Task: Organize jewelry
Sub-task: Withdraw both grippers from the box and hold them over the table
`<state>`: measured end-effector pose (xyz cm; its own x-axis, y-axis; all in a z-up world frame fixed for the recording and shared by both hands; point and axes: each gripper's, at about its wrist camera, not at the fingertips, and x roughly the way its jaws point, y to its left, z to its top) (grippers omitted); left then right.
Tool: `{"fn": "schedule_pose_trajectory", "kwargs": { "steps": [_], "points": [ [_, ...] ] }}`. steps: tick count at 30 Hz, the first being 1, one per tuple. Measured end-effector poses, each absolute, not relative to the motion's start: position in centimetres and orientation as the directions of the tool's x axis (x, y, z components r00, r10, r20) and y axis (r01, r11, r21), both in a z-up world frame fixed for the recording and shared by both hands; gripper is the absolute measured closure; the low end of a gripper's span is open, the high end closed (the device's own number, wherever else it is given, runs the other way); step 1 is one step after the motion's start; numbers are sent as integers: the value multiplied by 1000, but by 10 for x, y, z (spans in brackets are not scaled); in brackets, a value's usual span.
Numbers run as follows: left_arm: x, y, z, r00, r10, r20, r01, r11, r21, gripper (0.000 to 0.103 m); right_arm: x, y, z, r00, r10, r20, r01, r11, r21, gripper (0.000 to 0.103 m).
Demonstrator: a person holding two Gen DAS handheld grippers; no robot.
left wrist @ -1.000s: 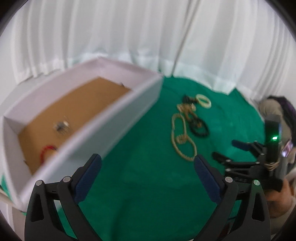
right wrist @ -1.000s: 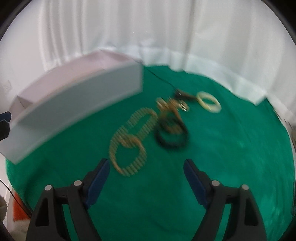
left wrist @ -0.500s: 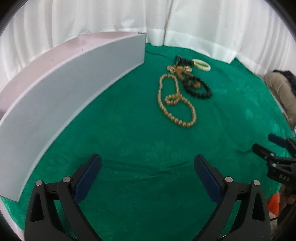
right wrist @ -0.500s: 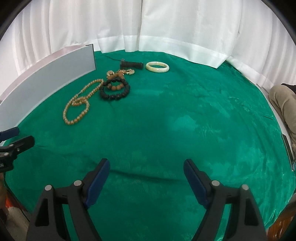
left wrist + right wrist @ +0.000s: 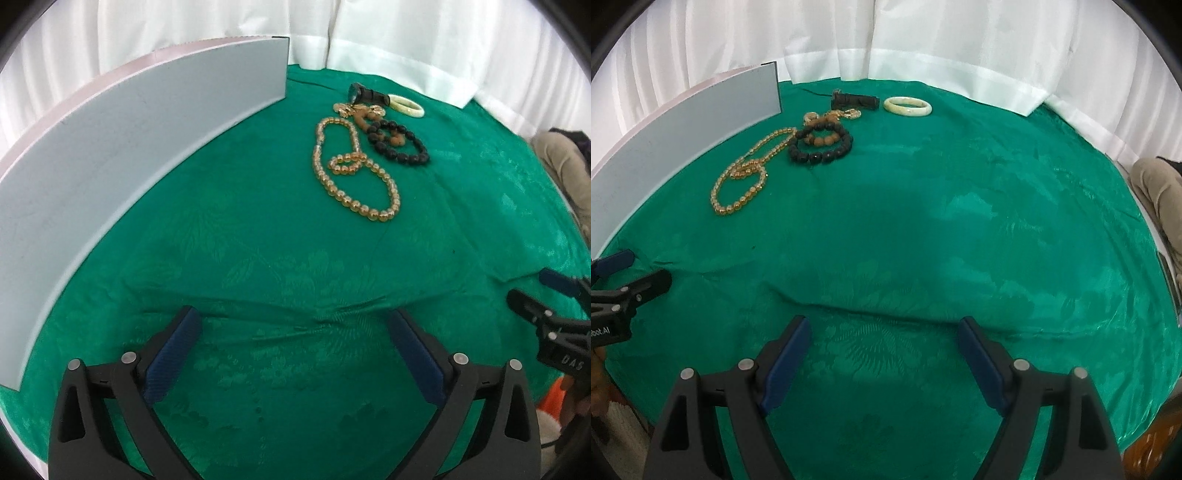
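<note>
While held low over the near edge of the surface (image 5: pixel 960 229), pointing forward across it: left hand-held gripper (image 5: pixel 293 354) and right hand-held gripper (image 5: pixel 882 354), side by side, each visible at the edge of the other's view. Draped in a green patterned cloth (image 5: pixel 258 258), creased just ahead of the fingertips. To the left, the grey wall of a box (image 5: pixel 129 133), standing along the cloth's edge. Farther on, clustered near the box's far corner: a long amber bead necklace (image 5: pixel 354 173) looped on the cloth, just behind it a black bead bracelet (image 5: pixel 822 146) lying over a brown bead one, then a small gold piece (image 5: pixel 831 116), a dark cylinder-shaped item (image 5: pixel 855 99) and a pale bangle (image 5: pixel 907 106). Beyond, white curtains (image 5: pixel 923 33) all around. Both hand-held grippers spread wide, blue pads (image 5: pixel 786 365) well apart, holding nothing, touching nothing.
</note>
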<state>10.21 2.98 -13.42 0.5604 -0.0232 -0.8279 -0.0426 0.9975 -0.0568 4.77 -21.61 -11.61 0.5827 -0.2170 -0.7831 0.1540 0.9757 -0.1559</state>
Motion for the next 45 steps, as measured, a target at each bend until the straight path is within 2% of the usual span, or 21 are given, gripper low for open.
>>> {"fn": "schedule_pose_trajectory", "kwargs": {
  "steps": [14, 24, 45],
  "points": [
    [98, 26, -136, 574, -8, -819, -34, 999, -33, 0, 51, -223, -118, 567, -195, -800, 154, 979, -130, 17],
    [106, 26, -136, 518, -36, -855, 21, 999, -29, 0, 50, -222, -119, 576, -197, -793, 162, 979, -126, 17],
    [101, 25, -137, 539, -36, -841, 32, 999, -22, 0, 50, -222, -118, 568, -198, -799, 161, 979, -128, 17]
  ]
}}
